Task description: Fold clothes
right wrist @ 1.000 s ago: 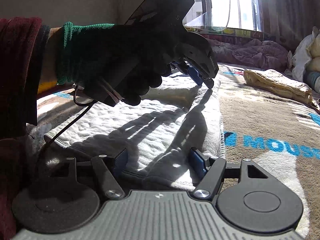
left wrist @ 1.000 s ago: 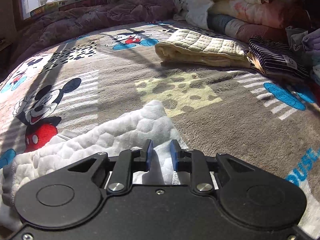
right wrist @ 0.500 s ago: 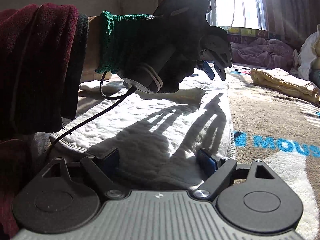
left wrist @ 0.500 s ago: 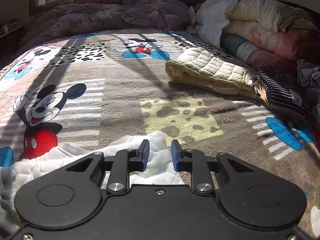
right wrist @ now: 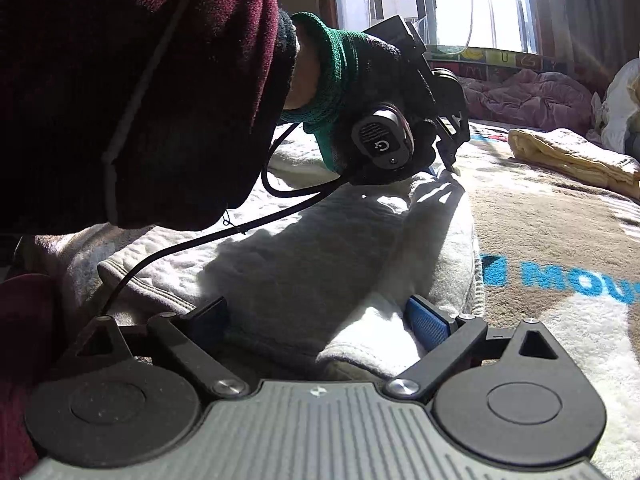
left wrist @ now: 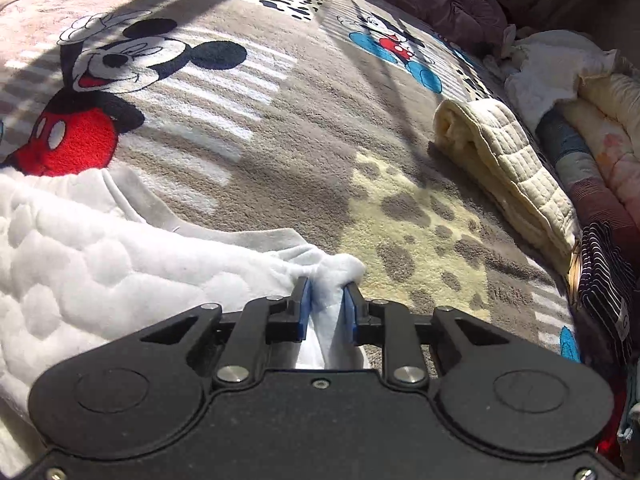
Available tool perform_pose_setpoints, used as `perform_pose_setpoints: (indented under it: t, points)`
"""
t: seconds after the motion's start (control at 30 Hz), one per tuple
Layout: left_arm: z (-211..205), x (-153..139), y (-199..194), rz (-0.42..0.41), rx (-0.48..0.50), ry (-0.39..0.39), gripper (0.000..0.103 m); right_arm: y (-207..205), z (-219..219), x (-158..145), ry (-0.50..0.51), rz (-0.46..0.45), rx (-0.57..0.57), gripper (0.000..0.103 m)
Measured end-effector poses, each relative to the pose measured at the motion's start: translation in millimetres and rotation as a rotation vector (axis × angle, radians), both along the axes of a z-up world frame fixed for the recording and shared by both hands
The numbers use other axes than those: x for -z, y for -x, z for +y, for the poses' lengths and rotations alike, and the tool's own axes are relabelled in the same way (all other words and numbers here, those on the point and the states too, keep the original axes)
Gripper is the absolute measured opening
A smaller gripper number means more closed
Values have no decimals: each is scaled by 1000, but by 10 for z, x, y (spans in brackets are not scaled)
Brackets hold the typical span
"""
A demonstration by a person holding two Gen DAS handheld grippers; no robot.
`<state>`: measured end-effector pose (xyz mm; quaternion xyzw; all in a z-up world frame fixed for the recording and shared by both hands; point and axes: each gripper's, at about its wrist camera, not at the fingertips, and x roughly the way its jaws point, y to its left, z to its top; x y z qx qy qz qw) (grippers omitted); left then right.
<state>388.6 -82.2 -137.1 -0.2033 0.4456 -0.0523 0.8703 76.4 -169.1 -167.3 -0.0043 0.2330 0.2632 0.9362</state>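
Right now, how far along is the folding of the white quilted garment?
Done: a cream quilted piece and a striped one lie folded at the bed's far edge. In hand: the left gripper pinches a corner of the white quilted garment; the right gripper is open over its near edge. Left: the fold itself.

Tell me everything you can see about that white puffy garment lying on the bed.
The white garment looks soft and quilted, with a bubbly stitched surface and a smoother ribbed hem. It lies crumpled, partly folded, on the cartoon-mouse blanket. The left claw has pinched a bunched corner between its blue pads. The right claw sits wide open around another edge, not closed on it. A gloved hand and its cable cast shadows across the cloth.
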Motion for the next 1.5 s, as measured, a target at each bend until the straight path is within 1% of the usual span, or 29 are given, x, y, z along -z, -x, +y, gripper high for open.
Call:
perform_pose_setpoints:
  t: [0.03,0.07,0.1,0.13,0.17,0.27,0.43,0.5,0.6,0.63,0.77,0.83,0.87,0.9,0.93,1.0,1.1,1.2,1.23,1.27,1.3,1.33,1.37,1.4,1.5]
  points:
    - [2,-25,19,-5,4,10,22,-4,11,5,7,-3,-3,98]
    - [4,-50,37,-11,8,21,27,-4,7,-1,3,-2,-2,98]
    - [17,-82,65,-20,12,34,41,-3,2,-8,-2,-1,-1,98]
    - [100,-159,153,-51,13,62,47,-3,-3,-14,-7,1,0,98]
    - [186,-237,244,-83,14,83,49,1,-20,-37,-17,1,2,98]
    - [501,-462,573,-184,-8,-8,50,13,-72,-106,-51,-1,8,94]
    - [1244,-572,1041,-261,-138,-109,50,117,-164,-226,-90,-44,-2,84]
    - [1437,-478,1116,-239,-168,-53,50,172,-230,-290,-127,-75,-4,84]
    - [1727,-336,1228,-204,-213,31,50,172,-266,-303,-144,-77,2,84]
    - [1812,-291,1259,-194,-227,58,49,147,-267,-293,-147,-63,6,84]
    - [1856,-180,1202,-191,-259,157,49,68,-246,-232,-176,1,8,84]
    - [1868,-129,1159,-178,-278,185,49,30,-235,-175,-202,47,14,84]
    - [1891,-115,1160,-165,-308,188,45,19,-235,-152,-210,61,20,84]
    - [1914,-102,1161,-151,-339,190,37,7,-239,-139,-219,68,23,84]
    - [1939,-88,1169,-139,-368,197,37,-2,-245,-137,-227,72,26,84]
    - [2007,-57,1262,-145,-405,263,40,-16,-264,-127,-247,80,34,84]
    - [1962,21,1243,-125,-397,261,42,-29,-276,-115,-256,85,37,83]
    - [2000,86,1203,-133,-437,324,43,-38,-275,-112,-257,87,36,83]
    - [2015,98,1191,-135,-445,333,42,-40,-276,-112,-258,88,36,83]
    - [2028,104,1184,-139,-450,340,32,-47,-275,-109,-260,91,37,83]
    - [2022,64,1204,-149,-439,337,22,-55,-274,-111,-264,92,39,83]
    - [2017,23,1225,-159,-427,333,19,-64,-275,-113,-267,94,40,83]
    - [2004,-22,1248,-172,-411,327,12,-74,-281,-113,-273,96,41,83]
    - [1949,-98,1280,-200,-370,301,10,-79,-289,-115,-280,99,43,83]
    - [1776,-321,1381,-285,-246,223,8,-104,-337,-113,-319,120,41,84]
